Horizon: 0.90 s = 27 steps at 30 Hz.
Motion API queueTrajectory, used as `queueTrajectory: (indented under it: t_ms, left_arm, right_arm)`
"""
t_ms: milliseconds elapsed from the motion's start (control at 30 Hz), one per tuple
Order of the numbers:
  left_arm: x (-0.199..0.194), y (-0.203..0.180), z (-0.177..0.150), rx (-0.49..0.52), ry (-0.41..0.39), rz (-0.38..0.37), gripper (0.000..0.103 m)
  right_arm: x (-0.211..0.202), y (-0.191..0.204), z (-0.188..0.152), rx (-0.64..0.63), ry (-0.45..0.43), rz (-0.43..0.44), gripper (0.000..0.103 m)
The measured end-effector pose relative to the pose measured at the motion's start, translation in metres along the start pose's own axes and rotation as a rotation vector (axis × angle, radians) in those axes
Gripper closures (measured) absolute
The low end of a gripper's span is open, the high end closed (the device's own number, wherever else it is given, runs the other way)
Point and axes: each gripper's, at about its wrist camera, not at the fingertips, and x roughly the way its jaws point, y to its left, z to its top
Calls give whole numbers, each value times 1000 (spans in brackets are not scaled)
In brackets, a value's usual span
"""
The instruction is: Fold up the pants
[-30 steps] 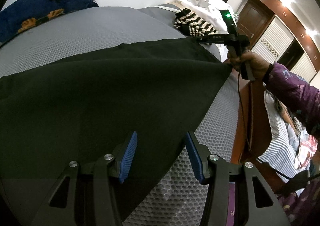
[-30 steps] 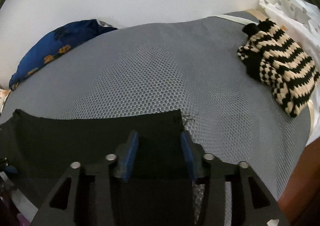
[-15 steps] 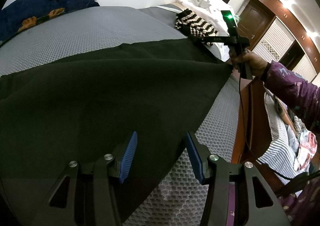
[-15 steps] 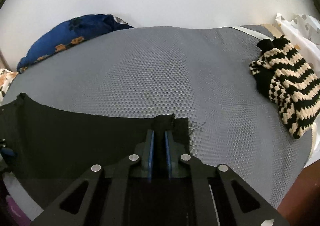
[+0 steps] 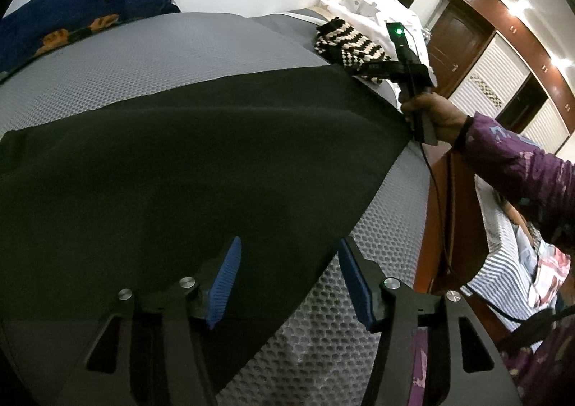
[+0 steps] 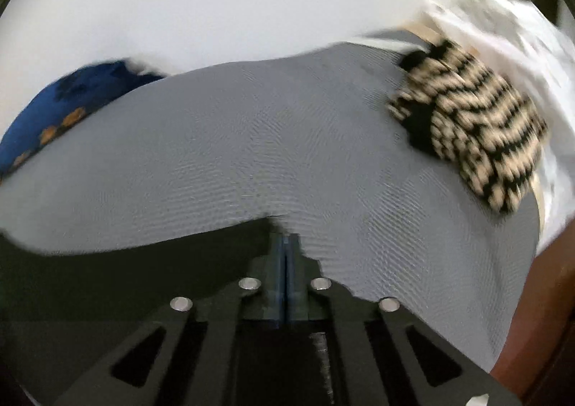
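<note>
Black pants (image 5: 201, 161) lie spread across the grey mesh bed (image 5: 151, 57). My left gripper (image 5: 287, 273) is open, its blue pads low over the pants' near right edge, one pad over cloth, one over bare mesh. My right gripper (image 6: 286, 244) is shut on a corner of the pants (image 6: 143, 269). In the left wrist view the right gripper (image 5: 373, 68) holds the far right corner of the pants, held by a hand in a purple sleeve. The right wrist view is blurred by motion.
A black-and-cream striped knit item (image 5: 345, 42) (image 6: 478, 140) lies at the bed's far right by white bedding (image 5: 373, 7). A blue patterned pillow (image 5: 72, 17) (image 6: 61, 111) sits far left against the white wall. A wooden bed frame (image 5: 442, 211) borders the right side.
My right gripper closed on the pants corner and has moved, blurring its view. The far right corner of the pants has shifted with it. My left gripper stayed open in place.
</note>
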Motion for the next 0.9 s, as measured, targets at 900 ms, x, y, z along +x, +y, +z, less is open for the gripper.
queueTrajectory:
  t_ms: [900]
  left_arm:
    - [-9, 9, -6, -41, -37, 24, 45]
  right_arm:
    - [-117, 42, -168, 225, -61, 455, 93]
